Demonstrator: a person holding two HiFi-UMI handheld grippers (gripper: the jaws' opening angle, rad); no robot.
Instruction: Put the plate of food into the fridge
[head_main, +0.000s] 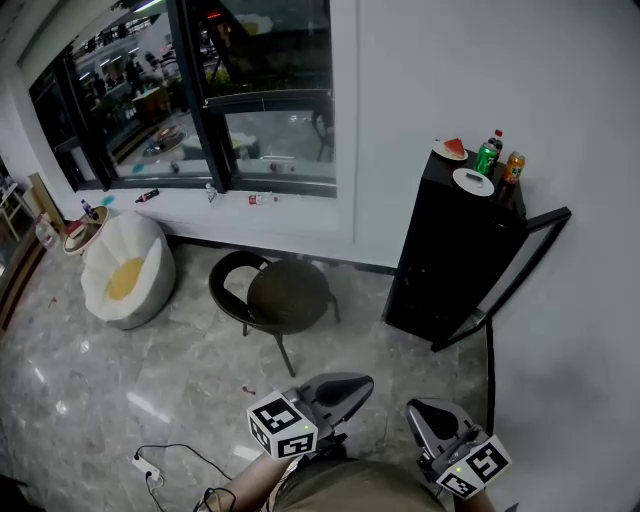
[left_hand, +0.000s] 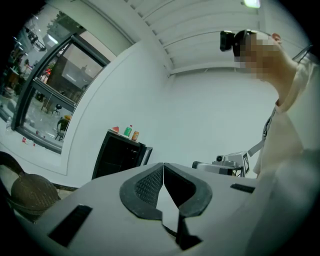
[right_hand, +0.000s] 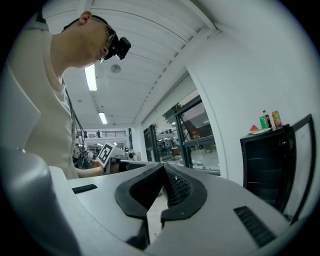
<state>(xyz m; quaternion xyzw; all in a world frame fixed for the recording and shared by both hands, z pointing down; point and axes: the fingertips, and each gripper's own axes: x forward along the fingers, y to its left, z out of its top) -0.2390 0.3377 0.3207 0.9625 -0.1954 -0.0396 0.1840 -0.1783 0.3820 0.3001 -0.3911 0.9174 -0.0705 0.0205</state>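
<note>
A black fridge stands against the white wall at the right, its door swung open. On its top are a plate with a red slice of food, a second white plate, a green can, a red-capped bottle and an orange can. My left gripper and right gripper are low in the head view, well short of the fridge. Both are shut and hold nothing. The left gripper faces the fridge. From the right gripper the fridge lies to the right.
A round dark chair stands on the marble floor between me and the window. A white cushioned seat sits at the left. A power strip with cable lies on the floor at the lower left. Small items rest on the window sill.
</note>
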